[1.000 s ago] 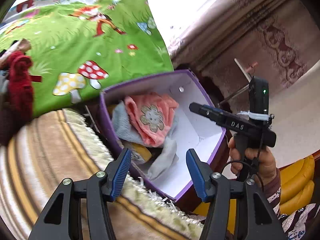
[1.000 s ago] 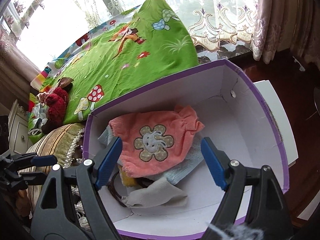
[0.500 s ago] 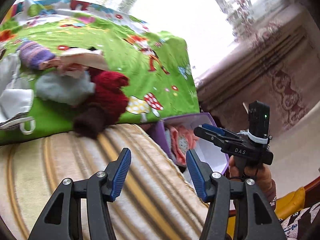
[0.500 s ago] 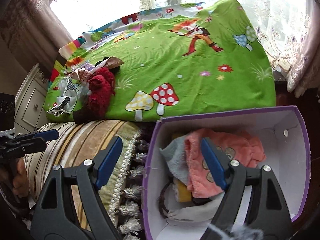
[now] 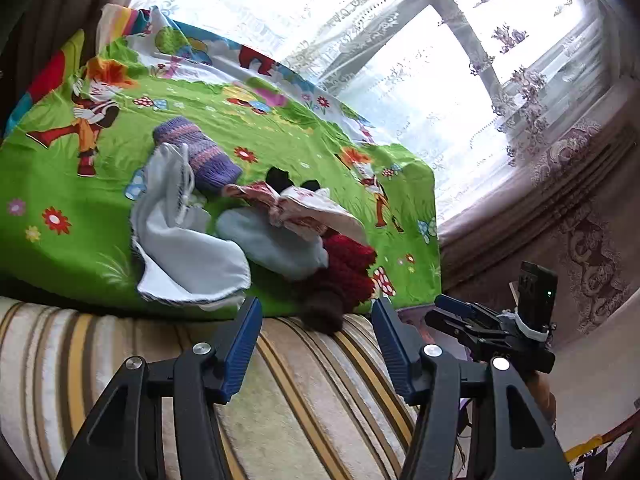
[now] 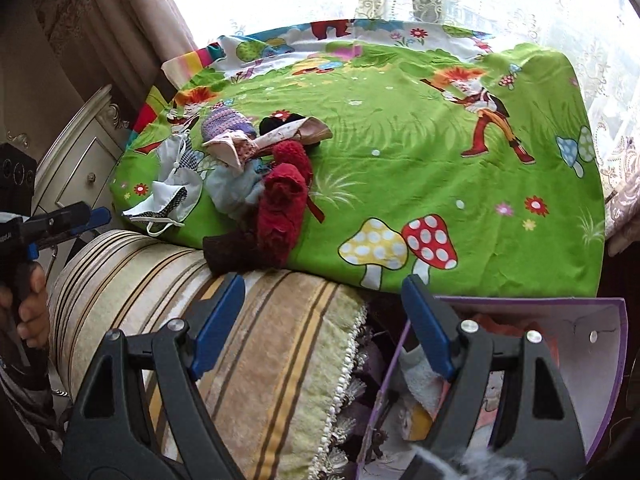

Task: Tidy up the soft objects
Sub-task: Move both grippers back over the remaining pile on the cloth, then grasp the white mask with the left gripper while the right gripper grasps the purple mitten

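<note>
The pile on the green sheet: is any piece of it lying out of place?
Yes. The dark brown piece hangs off the green sheet onto the striped cushion; the rest stays on the sheet.

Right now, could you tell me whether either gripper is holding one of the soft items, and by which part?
Nothing is held. The left gripper and right gripper both stand open and empty over the striped cushion, short of the clothes pile.
</note>
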`<state>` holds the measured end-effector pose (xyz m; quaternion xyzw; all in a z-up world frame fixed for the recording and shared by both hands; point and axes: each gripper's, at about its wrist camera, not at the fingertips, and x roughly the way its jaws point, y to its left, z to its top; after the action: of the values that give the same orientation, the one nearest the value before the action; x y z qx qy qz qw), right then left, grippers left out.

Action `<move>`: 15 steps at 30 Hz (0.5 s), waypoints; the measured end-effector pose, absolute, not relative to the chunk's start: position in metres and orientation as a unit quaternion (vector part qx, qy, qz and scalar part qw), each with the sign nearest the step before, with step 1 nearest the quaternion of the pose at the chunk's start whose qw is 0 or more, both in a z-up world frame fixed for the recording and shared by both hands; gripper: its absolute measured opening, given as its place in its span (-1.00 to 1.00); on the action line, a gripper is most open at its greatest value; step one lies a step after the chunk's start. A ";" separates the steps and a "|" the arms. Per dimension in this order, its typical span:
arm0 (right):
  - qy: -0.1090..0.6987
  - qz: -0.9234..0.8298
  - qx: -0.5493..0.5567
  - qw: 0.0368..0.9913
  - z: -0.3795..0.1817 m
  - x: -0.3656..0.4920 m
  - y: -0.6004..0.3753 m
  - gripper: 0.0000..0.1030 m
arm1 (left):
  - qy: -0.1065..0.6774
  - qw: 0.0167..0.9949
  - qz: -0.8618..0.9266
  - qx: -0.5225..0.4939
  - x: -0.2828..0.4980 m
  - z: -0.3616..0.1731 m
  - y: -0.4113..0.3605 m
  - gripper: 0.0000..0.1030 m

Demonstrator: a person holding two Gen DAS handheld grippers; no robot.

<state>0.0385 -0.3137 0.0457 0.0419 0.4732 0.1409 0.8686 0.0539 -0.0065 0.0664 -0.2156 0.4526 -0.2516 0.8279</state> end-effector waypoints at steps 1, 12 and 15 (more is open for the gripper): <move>0.472 0.145 0.035 0.869 0.048 0.042 -0.308 0.61 | 0.451 0.831 -0.244 -0.216 0.060 0.067 0.000 0.13; 0.446 0.200 -0.039 0.872 0.087 0.121 -0.232 0.62 | 0.479 0.840 -0.152 -0.204 0.132 0.046 0.053 0.13; 0.463 0.218 -0.037 0.858 0.084 0.157 -0.212 0.70 | 0.501 0.826 -0.147 -0.212 0.148 0.028 0.058 0.13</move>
<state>0.1571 -0.2117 0.0845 -0.0373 0.4632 0.2175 0.8584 0.1484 0.0577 0.0282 -0.2124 0.5012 -0.1471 0.8258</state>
